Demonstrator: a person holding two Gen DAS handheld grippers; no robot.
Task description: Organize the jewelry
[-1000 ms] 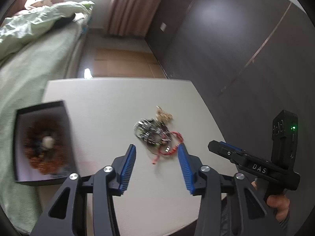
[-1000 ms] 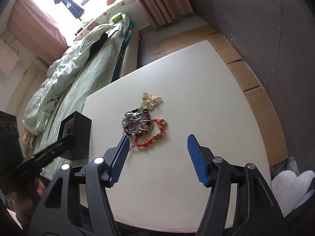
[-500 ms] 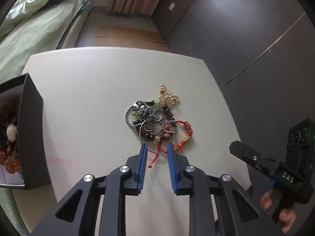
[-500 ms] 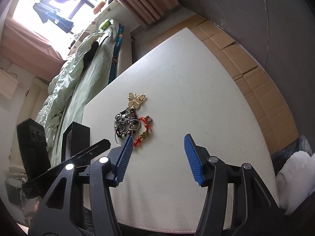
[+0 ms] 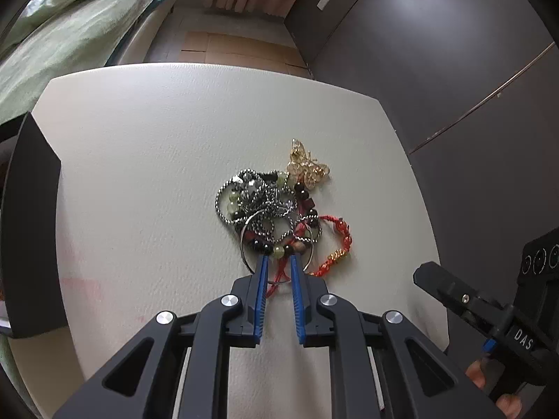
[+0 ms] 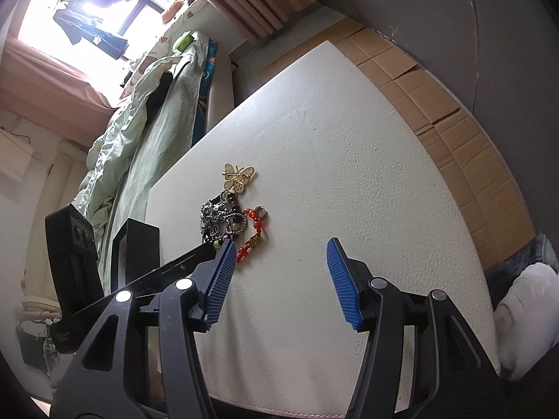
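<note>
A tangle of jewelry (image 5: pixel 269 209) lies mid-table: silver ball chains, dark and green beads, a red beaded bracelet (image 5: pixel 337 244) and a gold butterfly brooch (image 5: pixel 307 169). My left gripper (image 5: pixel 278 260) is at the pile's near edge, its blue fingers narrowed to a small gap around a red cord and a thin silver ring. My right gripper (image 6: pixel 279 251) is wide open and empty, above the table right of the pile (image 6: pixel 223 220). The brooch (image 6: pixel 239 178) lies at the pile's far end.
A black jewelry box (image 5: pixel 33 230) stands at the table's left edge; it also shows in the right wrist view (image 6: pixel 139 255). A bed with green bedding (image 6: pixel 139 122) lies beyond the white table (image 5: pixel 157 160). Dark wardrobe doors stand to the right.
My left gripper moved forward to the jewelry pile and narrowed its fingers from wide open to a small gap at the pile's near edge. The right gripper stayed open and shifted slightly.
</note>
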